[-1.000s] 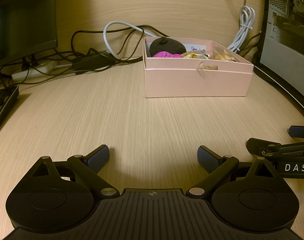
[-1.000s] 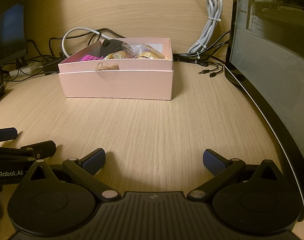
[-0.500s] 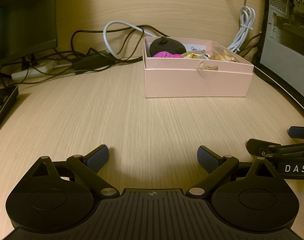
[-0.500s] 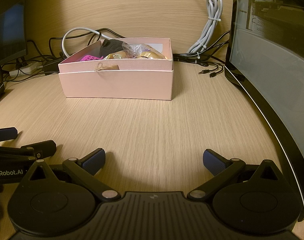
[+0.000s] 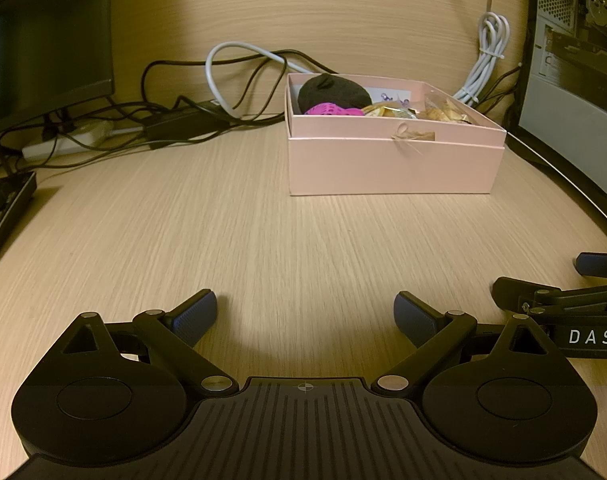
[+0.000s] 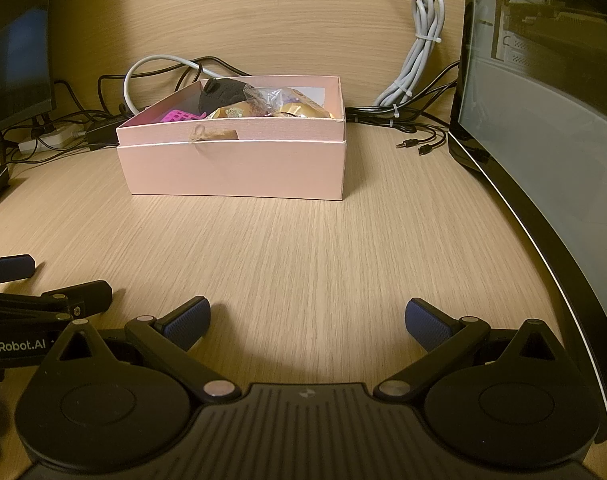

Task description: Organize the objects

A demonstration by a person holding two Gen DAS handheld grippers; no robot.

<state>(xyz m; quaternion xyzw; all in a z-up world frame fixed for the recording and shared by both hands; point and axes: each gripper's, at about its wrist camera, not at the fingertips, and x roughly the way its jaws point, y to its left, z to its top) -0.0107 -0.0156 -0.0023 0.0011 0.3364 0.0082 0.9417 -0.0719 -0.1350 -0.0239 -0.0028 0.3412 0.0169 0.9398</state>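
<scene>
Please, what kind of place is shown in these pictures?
Most likely a computer desk in an office or home. A monitor stands at the left, a PC tower at the right, and many cables lie along the back behind a pink box.

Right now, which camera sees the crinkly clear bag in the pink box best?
The right wrist view: the clear bag sits high and whole above the pink box. The left wrist view shows it farther off, half hidden behind the rim.

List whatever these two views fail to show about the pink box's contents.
- Pink box floor: both views, hidden by its front wall.
- Wrapped items: right wrist view, too small and crinkled to identify.
- Magenta thing: left wrist view, mostly behind the rim.
</scene>
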